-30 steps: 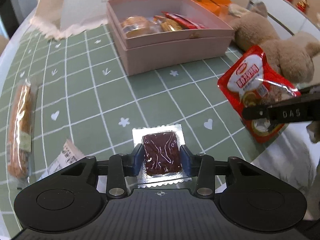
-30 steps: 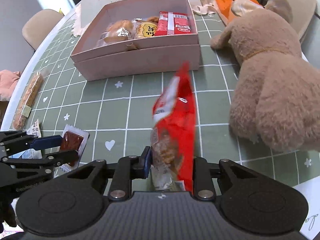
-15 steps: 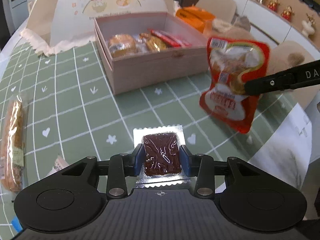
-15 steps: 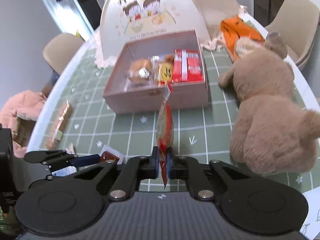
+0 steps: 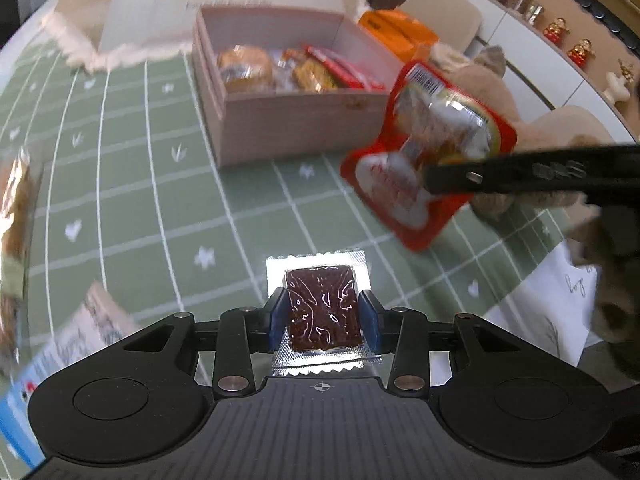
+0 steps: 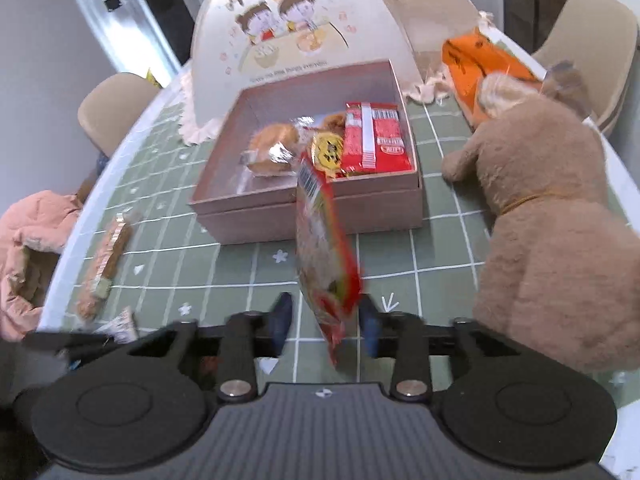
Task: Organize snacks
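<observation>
Having just been opened, the right gripper stands clear of the red pouch, which could fall short of the pink box. A brown snack is held firmly by the left gripper.

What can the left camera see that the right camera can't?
Only the left wrist view plainly shows the brown snack packet pinched in the left tool, and the little red figurines on a shelf.

Only the right wrist view shows the pink cloth beyond the table's edge, and the right tool from behind. Its jaws have just been opening, with the red pouch between them and not squeezed.

Both show the red pouch, the pink box of snacks and the teddy bear.
</observation>
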{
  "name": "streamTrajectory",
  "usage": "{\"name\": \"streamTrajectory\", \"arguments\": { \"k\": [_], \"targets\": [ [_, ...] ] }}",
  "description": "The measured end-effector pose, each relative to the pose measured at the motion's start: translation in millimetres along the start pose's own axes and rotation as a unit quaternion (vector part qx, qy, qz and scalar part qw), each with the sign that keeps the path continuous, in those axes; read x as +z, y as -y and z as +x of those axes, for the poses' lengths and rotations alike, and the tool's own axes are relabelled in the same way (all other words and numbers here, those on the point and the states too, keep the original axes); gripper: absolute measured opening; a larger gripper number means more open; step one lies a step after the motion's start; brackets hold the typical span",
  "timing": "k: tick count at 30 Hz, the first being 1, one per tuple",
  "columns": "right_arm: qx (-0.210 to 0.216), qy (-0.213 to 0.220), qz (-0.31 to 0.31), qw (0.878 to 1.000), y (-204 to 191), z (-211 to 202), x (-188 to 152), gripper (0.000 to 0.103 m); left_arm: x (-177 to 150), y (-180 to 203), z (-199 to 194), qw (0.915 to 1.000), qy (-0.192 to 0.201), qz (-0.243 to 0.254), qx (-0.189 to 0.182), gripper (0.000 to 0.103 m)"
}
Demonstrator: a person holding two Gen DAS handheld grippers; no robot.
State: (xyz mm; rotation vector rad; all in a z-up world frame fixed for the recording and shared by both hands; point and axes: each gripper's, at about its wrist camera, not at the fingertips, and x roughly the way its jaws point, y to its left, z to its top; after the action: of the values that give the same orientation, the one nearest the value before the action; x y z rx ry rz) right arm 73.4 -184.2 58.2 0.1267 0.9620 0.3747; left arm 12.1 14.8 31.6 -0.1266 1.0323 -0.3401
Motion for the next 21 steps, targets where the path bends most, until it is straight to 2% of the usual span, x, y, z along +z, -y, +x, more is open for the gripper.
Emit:
{"name": "streamTrajectory", "arguments": {
  "k": [5, 8, 10, 13, 16, 19, 21],
  "targets": [
    [-0.020, -0.024, -0.008, 0.999, -6, 38, -2, 0.038, -13, -8, -7, 0.9999, -0.005, -0.015, -0.001, 0.043],
    [0.001, -0.026, -0.007, 1.000, -8, 39, -2, 0.028, -17, -13, -11, 0.9997, -0.003, -0.024, 0.000, 0.043],
    [0.016, -0.018, -0.014, 1.000, -13, 34, -1, 0.028, -19, -17, -11, 0.9995, -0.005, -0.032, 0.000, 0.043],
    [0.035, -0.009, -0.029, 0.999, -26, 32, 8, 0.028, -21, -19, -7, 0.9992, -0.014, -0.037, -0.005, 0.043],
    [0.019, 0.011, -0.034, 0.999, -35, 40, 14, 0.038, -20, -16, -5, 0.9994, -0.017, -0.030, -0.007, 0.043],
    [-0.003, -0.004, -0.006, 1.000, -29, 55, 18, 0.038, -21, -15, -7, 0.9995, -0.018, -0.025, -0.009, 0.043],
    [0.007, -0.015, 0.028, 0.999, -18, 60, 18, 0.038, -23, -17, -8, 0.9994, -0.021, -0.027, -0.008, 0.043]
  ]
}}
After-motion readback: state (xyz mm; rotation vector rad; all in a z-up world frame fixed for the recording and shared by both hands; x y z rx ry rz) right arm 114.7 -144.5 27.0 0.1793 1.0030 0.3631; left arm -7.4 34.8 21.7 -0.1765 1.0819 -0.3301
